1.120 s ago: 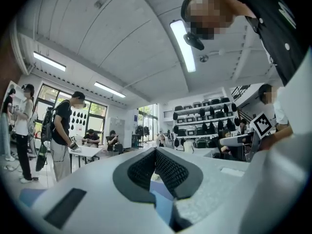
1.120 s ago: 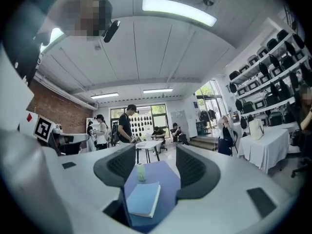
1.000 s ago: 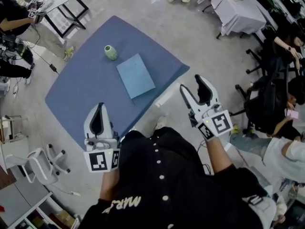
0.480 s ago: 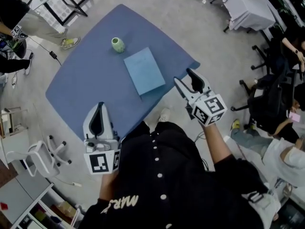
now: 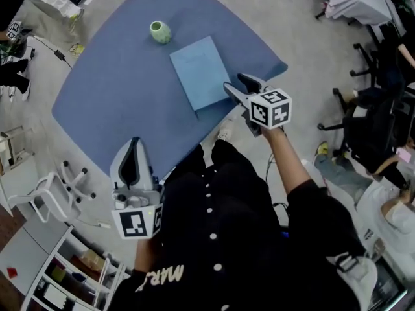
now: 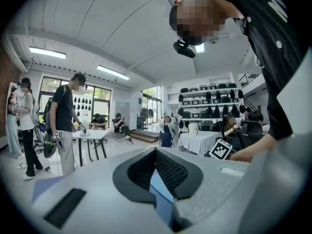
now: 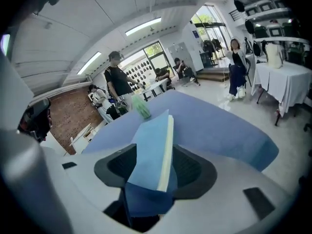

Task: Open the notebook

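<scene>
Well, plenty is tucked out of sight here. The person's black-shirted torso (image 5: 220,238) swallows the bottom of the head view and covers the near edge of the broad blue-topped table (image 5: 110,109). The left gripper view is mostly that gripper's own grey body, with only a sliver of blue showing low down. The left gripper (image 5: 134,144) hovers at the near left edge of the table, jaws closed tip to tip with nothing between them. Over on the other side, the right gripper (image 5: 235,84) sits at the near right edge of the thin light blue rectangular paper notebook (image 5: 198,70). That notebook lies flat and closed on the table, near the small round green vase (image 5: 160,32). The right gripper's jaws stand wide apart. In the right gripper view the cream page edge runs up between them with clear space on each side. The near end of the notebook drops out of view behind the jaws, so I cannot tell whether a jaw touches the cover. The vase is only a green smear in that view. Against a second ago, the right gripper has swung in from beyond the table's right edge to the notebook. The left gripper keeps its spot, and the notebook and vase have not shifted on the table.
</scene>
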`<state>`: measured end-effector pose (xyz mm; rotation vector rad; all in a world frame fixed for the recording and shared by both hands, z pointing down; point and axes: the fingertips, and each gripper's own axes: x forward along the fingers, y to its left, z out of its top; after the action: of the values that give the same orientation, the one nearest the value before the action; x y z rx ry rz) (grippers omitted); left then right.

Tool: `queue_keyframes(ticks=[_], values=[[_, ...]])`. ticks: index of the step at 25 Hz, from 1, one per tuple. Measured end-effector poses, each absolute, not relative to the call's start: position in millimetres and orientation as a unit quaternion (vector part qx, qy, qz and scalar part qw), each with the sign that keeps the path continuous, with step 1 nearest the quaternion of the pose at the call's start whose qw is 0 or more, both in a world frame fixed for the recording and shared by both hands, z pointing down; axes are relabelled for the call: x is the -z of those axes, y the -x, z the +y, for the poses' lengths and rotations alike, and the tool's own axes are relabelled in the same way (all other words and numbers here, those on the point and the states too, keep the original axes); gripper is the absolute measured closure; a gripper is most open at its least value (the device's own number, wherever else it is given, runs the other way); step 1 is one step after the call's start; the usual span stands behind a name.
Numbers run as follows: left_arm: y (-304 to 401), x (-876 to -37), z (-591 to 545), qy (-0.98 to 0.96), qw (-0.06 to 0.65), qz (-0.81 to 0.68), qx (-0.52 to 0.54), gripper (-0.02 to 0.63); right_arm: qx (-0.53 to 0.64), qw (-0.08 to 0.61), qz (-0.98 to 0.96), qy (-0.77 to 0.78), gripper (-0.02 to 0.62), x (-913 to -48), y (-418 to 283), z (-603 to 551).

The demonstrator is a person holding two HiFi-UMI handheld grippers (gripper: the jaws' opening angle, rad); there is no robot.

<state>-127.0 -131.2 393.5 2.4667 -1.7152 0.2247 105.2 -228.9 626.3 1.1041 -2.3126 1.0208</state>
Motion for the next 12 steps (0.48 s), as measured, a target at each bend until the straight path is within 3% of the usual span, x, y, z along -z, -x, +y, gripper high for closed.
queue_keyframes(ticks=[12], values=[[135.0, -439.9, -136.0, -0.808, 0.103, -0.572, -0.092, 0.603, -0.381, 0.238, -0.804, -0.389, 0.462, -685.0, -93.2, -233.9]])
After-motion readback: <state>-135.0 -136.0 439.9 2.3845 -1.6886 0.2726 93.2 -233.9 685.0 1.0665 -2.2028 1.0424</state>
